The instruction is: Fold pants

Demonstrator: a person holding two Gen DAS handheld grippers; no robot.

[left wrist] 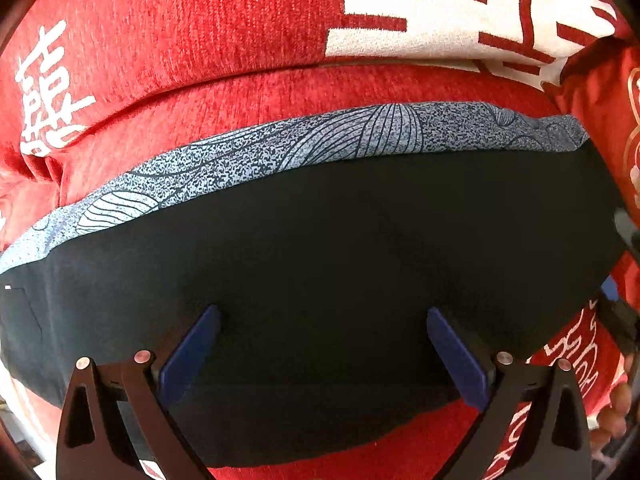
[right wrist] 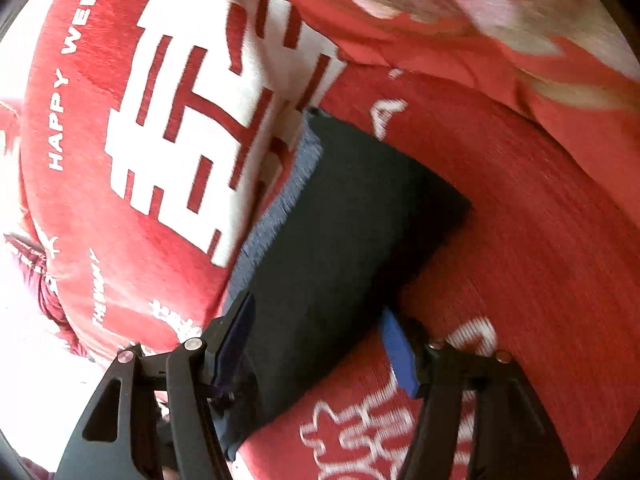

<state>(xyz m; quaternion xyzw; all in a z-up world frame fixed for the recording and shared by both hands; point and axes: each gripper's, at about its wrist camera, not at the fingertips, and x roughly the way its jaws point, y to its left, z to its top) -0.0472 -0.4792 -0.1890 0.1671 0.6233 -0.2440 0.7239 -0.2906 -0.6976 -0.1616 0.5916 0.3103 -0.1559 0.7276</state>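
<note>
The pants (left wrist: pixel 320 264), dark with a blue-grey patterned band (left wrist: pixel 280 152) along the far edge, lie folded into a flat oblong on a red sofa seat (left wrist: pixel 280 92), close against the red back cushion with large white characters (left wrist: pixel 440 4). In the left wrist view the left gripper (left wrist: pixel 323 320) points down over the dark cloth, its blue pads (left wrist: pixel 192 352) standing wide apart with the fabric lying flat beneath and between them, nothing pinched. In the right wrist view the right gripper (right wrist: pixel 316 332) comes in at a slant over one end of the folded pants (right wrist: pixel 340 248); its fingers (right wrist: pixel 396 344) straddle the cloth with a clear gap. The left-hand pad seems to touch the fold's edge, though motion blur makes that uncertain. A red embroidered pillow (right wrist: pixel 460 40) rests at the seat's far side.
</note>
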